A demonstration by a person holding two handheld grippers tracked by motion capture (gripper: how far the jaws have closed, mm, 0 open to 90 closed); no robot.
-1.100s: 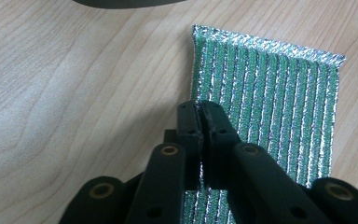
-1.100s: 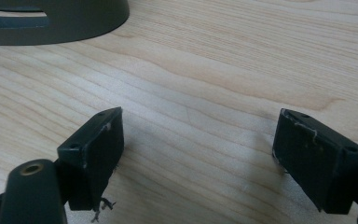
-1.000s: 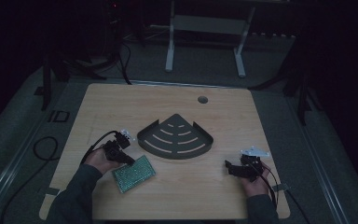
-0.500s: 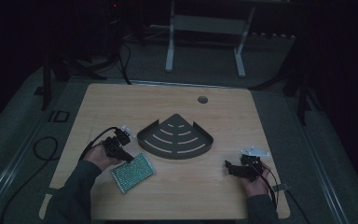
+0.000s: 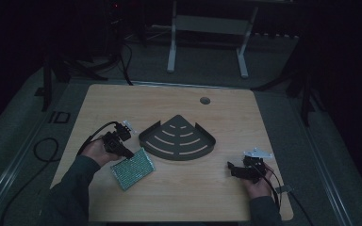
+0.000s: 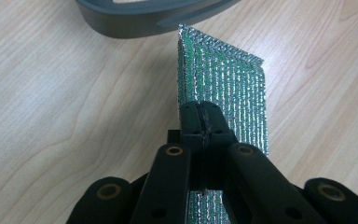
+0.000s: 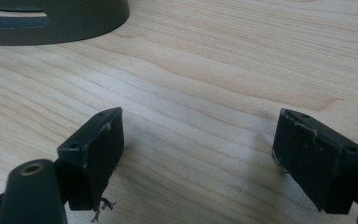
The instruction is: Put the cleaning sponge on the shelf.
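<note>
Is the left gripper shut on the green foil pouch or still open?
Shut on it: the left gripper has its jaws pressed together on the edge of the green foil pouch.

No lettering, label, brand or number can be read anywhere: the desk, the dark corner shelf and the green sparkly pad all look unmarked.

A dark fan-shaped tray with curved slots lies near the middle of the wooden table. A round hole sits close to the table's far edge, right of centre. A white stand is on the floor beyond that edge.
</note>
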